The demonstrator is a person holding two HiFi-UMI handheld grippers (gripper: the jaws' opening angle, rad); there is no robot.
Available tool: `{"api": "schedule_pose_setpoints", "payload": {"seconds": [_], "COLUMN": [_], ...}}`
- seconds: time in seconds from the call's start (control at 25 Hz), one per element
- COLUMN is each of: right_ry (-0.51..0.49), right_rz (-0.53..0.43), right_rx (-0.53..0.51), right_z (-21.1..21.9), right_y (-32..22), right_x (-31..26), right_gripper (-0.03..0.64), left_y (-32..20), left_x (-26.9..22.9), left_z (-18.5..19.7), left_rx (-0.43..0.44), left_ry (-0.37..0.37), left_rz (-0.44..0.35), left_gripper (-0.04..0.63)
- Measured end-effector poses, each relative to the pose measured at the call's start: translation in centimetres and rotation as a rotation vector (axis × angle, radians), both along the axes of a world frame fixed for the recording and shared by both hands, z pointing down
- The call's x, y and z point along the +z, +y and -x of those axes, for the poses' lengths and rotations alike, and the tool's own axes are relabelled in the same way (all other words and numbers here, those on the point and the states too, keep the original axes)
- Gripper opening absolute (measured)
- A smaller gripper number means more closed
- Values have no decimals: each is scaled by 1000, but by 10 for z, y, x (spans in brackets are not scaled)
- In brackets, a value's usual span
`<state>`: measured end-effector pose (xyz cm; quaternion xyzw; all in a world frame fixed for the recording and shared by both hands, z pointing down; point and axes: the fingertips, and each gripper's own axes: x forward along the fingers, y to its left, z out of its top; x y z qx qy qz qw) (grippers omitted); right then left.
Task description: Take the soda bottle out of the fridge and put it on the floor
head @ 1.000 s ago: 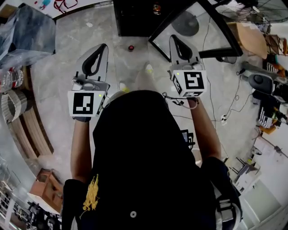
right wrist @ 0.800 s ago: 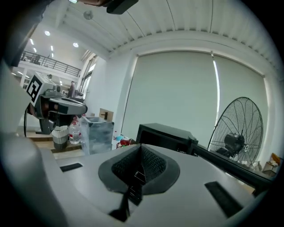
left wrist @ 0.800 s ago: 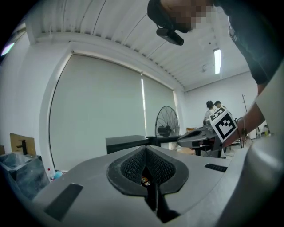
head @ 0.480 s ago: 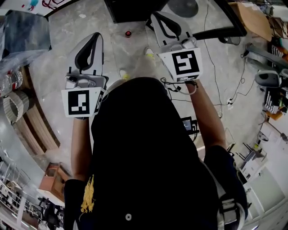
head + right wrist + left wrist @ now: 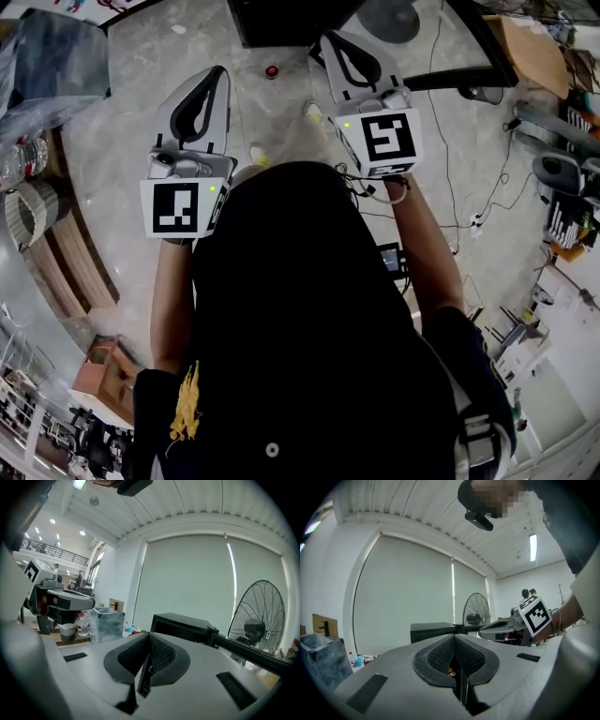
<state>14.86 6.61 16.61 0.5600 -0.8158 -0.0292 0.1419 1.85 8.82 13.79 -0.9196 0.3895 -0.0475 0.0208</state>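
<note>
No soda bottle shows in any view. The black fridge (image 5: 281, 21) stands at the top of the head view, and its glass door (image 5: 441, 56) hangs open to the right. It appears as a dark box in the left gripper view (image 5: 433, 631) and in the right gripper view (image 5: 180, 623). My left gripper (image 5: 218, 73) is held level over the floor, left of the fridge front. It is shut (image 5: 453, 638) with nothing between the pads. My right gripper (image 5: 328, 39) points at the fridge's front edge. It is also shut (image 5: 149, 635) and empty.
A small red round thing (image 5: 272, 71) lies on the stone floor in front of the fridge. A standing fan (image 5: 255, 616) is to the right. Water bottles (image 5: 19, 159) and a grey bin (image 5: 107, 623) stand at the left. Cables (image 5: 469, 225) trail over the floor on the right.
The right gripper has swung a little left, toward the fridge front. The left gripper has barely shifted. Both stay shut and empty.
</note>
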Motion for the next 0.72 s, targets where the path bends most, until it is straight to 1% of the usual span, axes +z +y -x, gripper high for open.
{"api": "schedule_pose_setpoints", "payload": {"seconds": [0.4, 0.56, 0.72], "right_ry": [-8, -17, -26], "right_rz": [-8, -4, 14], "right_rx": [-20, -25, -11], "right_z": [1, 3, 5], "right_y": [6, 13, 19], "right_x": [-4, -5, -2], "right_gripper": [-6, -6, -6], "left_y": [12, 19, 23], "left_x": [2, -2, -5], "left_z": [3, 4, 15], "left_rx": [-24, -43, -61], "left_ry": [-1, 37, 47], "left_rz": [-1, 3, 5], "left_gripper": [18, 18, 18]}}
